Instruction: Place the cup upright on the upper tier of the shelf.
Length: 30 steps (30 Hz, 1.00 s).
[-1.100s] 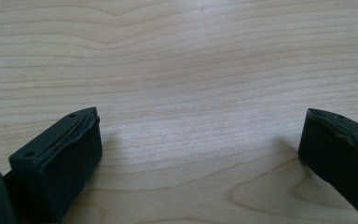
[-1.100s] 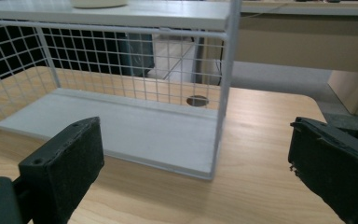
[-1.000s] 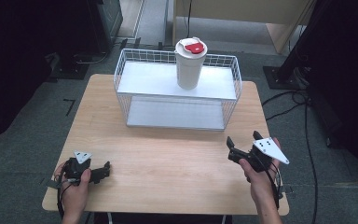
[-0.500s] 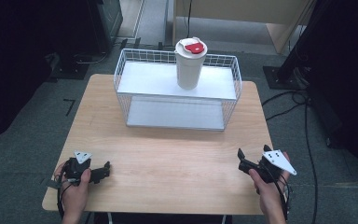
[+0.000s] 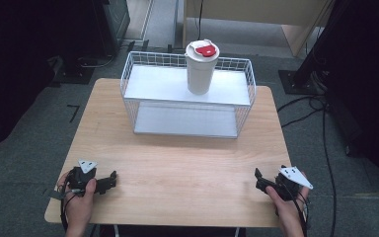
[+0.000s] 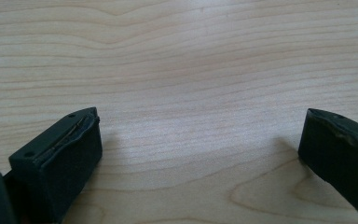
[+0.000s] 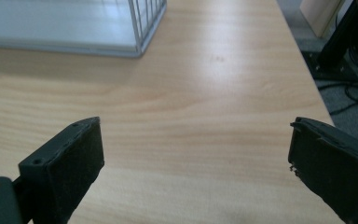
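So the light wooden worktop (image 5: 177,173) is sitting in the middle of a grey carpeted floor, and a white wire basket (image 5: 128,84) is standing on it toward 12 o'clock, lying open toward the person with a flat white shelf inside. A white cup (image 5: 200,74) with a white lid and a red tab on top is standing upright on the upper level of that basket, a bit toward 1 o'clock of the basket's middle. The left claw (image 5: 109,180) is resting down at about 7 o'clock on the worktop, held in the person's left hand (image 5: 79,202), with its grey three-cornered plate on top. In the left gripper view its two black jaws are standing well apart, spread wide, with nothing but bare wood grain between them. The right claw (image 5: 260,178) is sitting at about 5 o'clock near the worktop's corner, in the right hand (image 5: 288,207), and it's spread open too: in the right gripper view the jaws are wide apart over bare wood, with the basket's near corner (image 7: 137,28) showing up at 11 o'clock and some black cables (image 7: 349,93) lying on the floor off at 2 o'clock. Both claws are well apart from the basket and from each other.
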Available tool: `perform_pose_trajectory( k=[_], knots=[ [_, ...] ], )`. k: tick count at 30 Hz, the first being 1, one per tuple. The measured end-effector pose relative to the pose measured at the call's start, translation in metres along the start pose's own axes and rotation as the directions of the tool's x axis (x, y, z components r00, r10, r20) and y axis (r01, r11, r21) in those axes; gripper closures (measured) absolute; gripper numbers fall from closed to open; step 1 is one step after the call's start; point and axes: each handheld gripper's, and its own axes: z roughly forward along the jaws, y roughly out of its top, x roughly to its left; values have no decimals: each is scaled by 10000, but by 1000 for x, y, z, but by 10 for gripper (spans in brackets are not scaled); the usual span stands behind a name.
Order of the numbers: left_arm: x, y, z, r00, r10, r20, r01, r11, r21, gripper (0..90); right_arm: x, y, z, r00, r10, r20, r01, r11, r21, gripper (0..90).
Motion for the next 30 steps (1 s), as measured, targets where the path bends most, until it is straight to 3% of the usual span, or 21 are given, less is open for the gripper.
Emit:
perform_pose_trajectory(
  k=[7, 12, 16, 18, 21, 30],
  knots=[
    [0, 0, 0, 10000, -19, 0, 19, 10000, -14, 0, 4, -13, 12, 9984, -457, 347, 413, 9920, 1192, 34],
    [0, 0, 0, 10000, -22, 2, 22, 10000, -16, 0, 6, -14, 15, 9979, -538, 368, 477, 9875, 1502, 35],
    [0, 0, 0, 10000, -19, 0, 19, 10000, -17, 0, 12, -15, 19, 9972, -723, 170, 669, 9741, 2160, 32],
    [0, 0, 0, 10000, -20, -1, 20, 10000, -17, 0, 12, -15, 19, 9971, -757, 96, 719, 9738, 2157, 32],
    [0, 0, 0, 10000, 1, -3, -1, 10000, -6, 0, 11, -15, 19, 9982, -461, -381, 538, 9707, 2342, 32],
    [0, 0, 0, 10000, -13, -8, 13, 10000, -15, 0, 11, -15, 19, 9975, -513, -494, 616, 9701, 2349, 33]
  ],
)
